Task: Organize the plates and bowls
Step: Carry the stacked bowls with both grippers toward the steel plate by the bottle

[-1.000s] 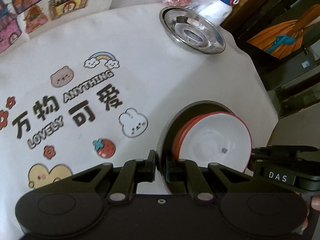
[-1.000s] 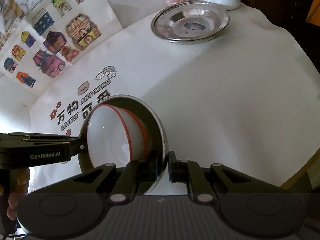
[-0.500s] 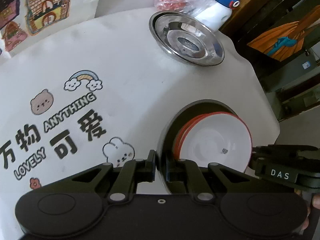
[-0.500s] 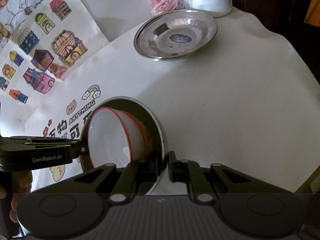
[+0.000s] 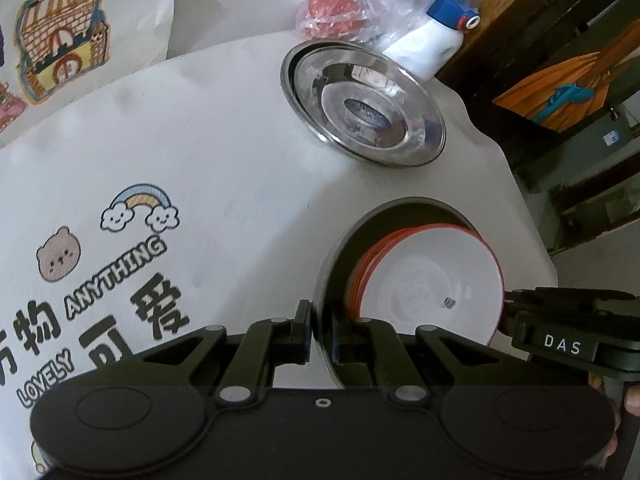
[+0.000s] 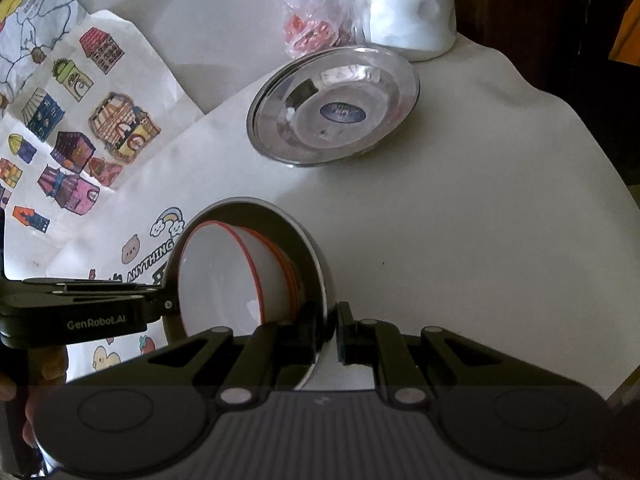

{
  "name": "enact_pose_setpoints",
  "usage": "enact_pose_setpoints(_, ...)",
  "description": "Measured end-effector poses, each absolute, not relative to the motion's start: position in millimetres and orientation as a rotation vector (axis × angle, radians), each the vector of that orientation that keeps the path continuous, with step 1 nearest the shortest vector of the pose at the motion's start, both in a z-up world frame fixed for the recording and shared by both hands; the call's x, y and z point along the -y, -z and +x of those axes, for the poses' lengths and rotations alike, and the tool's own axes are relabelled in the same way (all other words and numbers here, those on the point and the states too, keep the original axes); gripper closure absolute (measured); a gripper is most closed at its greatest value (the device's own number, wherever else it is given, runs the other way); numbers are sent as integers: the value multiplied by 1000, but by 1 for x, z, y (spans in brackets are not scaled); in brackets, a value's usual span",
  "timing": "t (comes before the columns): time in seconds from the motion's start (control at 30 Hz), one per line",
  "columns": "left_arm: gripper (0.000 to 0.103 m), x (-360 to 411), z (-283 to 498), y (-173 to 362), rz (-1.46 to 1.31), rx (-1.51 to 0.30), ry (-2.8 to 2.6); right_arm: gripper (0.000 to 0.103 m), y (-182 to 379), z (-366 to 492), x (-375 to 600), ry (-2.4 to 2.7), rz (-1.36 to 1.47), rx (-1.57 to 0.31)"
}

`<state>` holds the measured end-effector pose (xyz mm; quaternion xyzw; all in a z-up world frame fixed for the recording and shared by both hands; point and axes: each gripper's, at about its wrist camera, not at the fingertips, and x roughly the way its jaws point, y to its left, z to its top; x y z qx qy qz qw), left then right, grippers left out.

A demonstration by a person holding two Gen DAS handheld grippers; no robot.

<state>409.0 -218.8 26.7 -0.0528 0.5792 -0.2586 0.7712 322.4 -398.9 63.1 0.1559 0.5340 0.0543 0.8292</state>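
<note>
Bowls (image 5: 432, 280) nested in plate (image 5: 384, 216); steel dish (image 5: 362, 108) beyond.

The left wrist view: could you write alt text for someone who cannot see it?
A handheld left gripper pinches the rim of a metal plate carrying stacked red-rimmed white bowls, while the right gripper holds its far edge. Beyond, an empty steel plate sits on a white cartoon-printed tablecloth, near a plastic bag.

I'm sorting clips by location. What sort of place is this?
Most likely a home dining or living room, not a lab. A cloth-covered table printed with cartoon animals carries a steel plate and a bagged snack, and coloured-in house drawings hang on the wall.
</note>
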Motion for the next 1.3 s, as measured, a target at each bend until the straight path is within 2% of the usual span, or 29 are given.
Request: enact_pose_setpoints(1.3,96,265,468,-57,-124,-1169,568,92,-93,386,441,-59,311,-1086)
